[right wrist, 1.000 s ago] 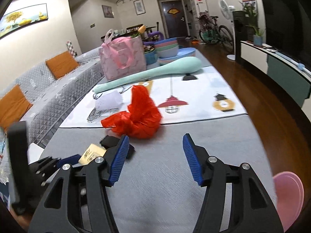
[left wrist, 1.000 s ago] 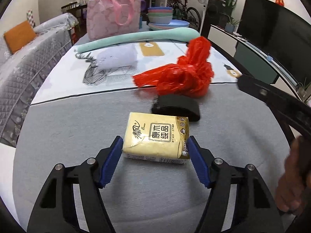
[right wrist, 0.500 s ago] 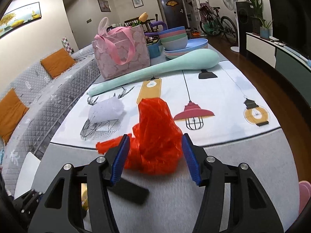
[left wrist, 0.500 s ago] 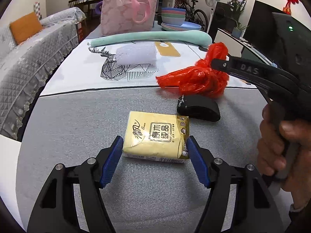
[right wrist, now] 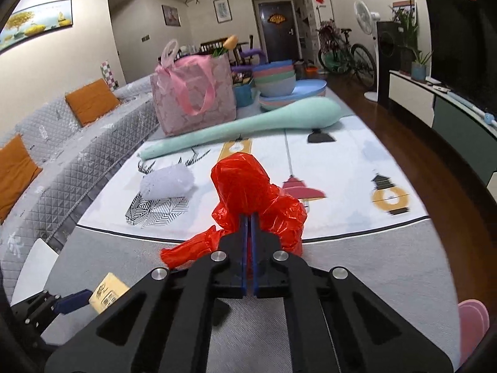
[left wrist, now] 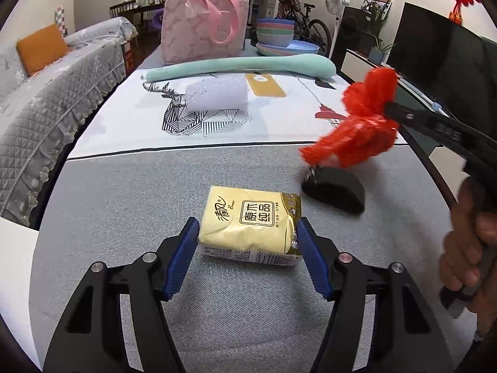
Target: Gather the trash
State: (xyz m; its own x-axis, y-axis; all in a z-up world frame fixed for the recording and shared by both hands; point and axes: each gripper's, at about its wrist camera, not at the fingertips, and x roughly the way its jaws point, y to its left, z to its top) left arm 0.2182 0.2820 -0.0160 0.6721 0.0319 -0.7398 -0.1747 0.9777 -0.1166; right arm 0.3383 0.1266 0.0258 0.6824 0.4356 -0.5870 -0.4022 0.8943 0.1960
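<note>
A yellow tissue pack (left wrist: 248, 223) lies on the grey table cloth (left wrist: 124, 217) between the blue pads of my left gripper (left wrist: 247, 236). Its jaws are closing and both pads touch the pack's sides. A crumpled red plastic bag (right wrist: 248, 186) sits at the edge of the printed cloth, and my right gripper (right wrist: 248, 217) is shut on its near side. In the left wrist view the red bag (left wrist: 357, 136) hangs off the right gripper's tip (left wrist: 388, 105), above a black curved object (left wrist: 334, 188). A white foam net (right wrist: 167, 183) lies further left.
A long mint cushion (right wrist: 248, 124), a pink tote bag (right wrist: 192, 96) and stacked bowls on plates (right wrist: 276, 80) fill the far table. A grey sofa (right wrist: 62, 155) runs along the left. A TV cabinet (right wrist: 450, 108) stands right, with a pink slipper (right wrist: 472, 320) on the floor.
The right gripper moved forward over the red bag and shut on it, bunching the bag. The left gripper's jaws narrowed slightly around the tissue pack.
</note>
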